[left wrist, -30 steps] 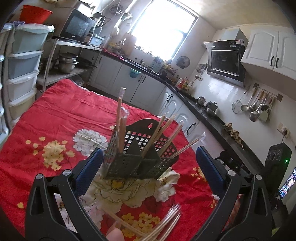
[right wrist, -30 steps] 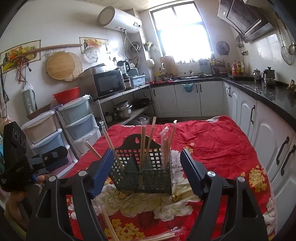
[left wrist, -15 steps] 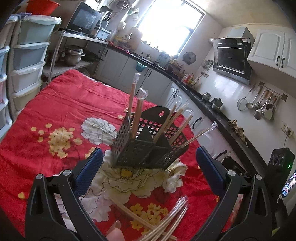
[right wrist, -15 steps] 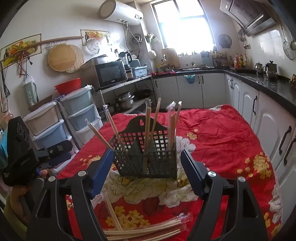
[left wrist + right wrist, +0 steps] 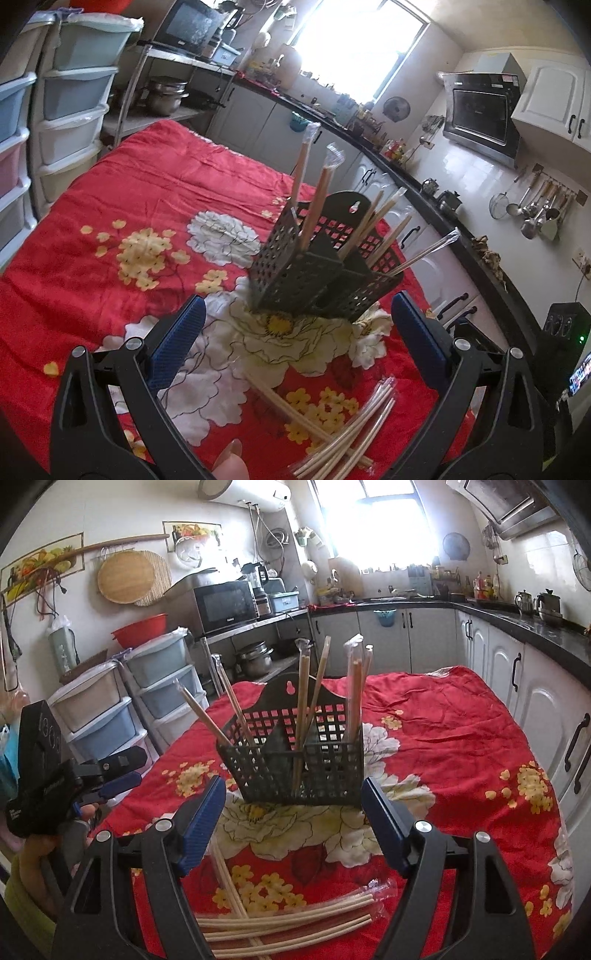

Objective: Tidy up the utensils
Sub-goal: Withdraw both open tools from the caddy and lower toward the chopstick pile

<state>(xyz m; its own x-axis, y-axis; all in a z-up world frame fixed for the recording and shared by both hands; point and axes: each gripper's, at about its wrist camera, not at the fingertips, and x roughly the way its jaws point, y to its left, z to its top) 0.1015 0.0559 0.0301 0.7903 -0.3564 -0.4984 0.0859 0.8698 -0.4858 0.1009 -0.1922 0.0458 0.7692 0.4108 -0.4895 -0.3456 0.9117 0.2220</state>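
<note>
Upright in my black basket [image 5: 295, 764] stand wrapped chopsticks [image 5: 303, 698], all compartments; both my tongs [image 5: 295, 332] [image 5: 293, 818] gape, pinching nothing.

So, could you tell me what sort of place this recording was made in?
Most likely a home kitchen. A microwave sits on a metal shelf, ladles and strainers hang on the tiled wall, and white cabinets run under a dark countertop.
</note>
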